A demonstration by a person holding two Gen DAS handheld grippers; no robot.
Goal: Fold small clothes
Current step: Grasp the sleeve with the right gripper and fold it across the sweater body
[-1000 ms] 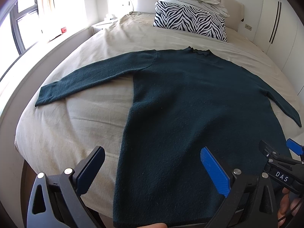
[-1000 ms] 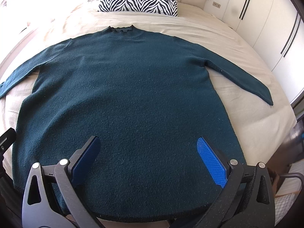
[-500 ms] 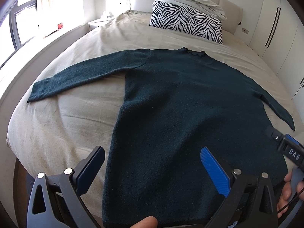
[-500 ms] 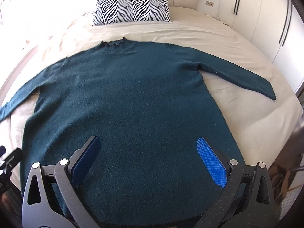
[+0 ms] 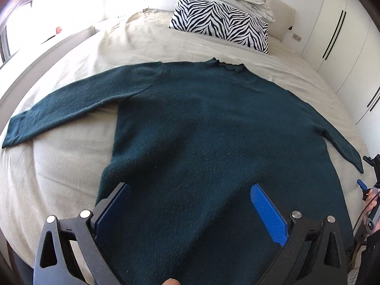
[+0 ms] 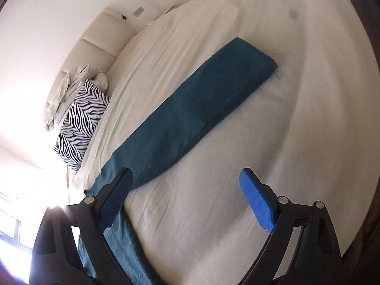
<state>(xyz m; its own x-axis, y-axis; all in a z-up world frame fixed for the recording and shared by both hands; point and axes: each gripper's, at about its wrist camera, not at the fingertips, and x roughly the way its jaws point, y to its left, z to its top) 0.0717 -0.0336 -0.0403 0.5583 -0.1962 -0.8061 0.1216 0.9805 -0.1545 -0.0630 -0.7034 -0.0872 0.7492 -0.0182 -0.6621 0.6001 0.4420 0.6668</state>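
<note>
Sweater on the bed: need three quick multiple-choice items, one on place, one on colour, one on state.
1. Where is the zebra pillow?
A) at the headboard end
B) on the sweater
C) on the floor

2. What colour is the sweater?
A) red
B) dark teal
C) white

3. How does the sweater lie?
A) folded in half
B) bunched in a heap
C) flat, both sleeves spread

Answers:
1. A: it sits beyond the collar, by the headboard.
2. B: dark teal against the beige sheet.
3. C: the left wrist view shows it flat with both sleeves out.
</note>
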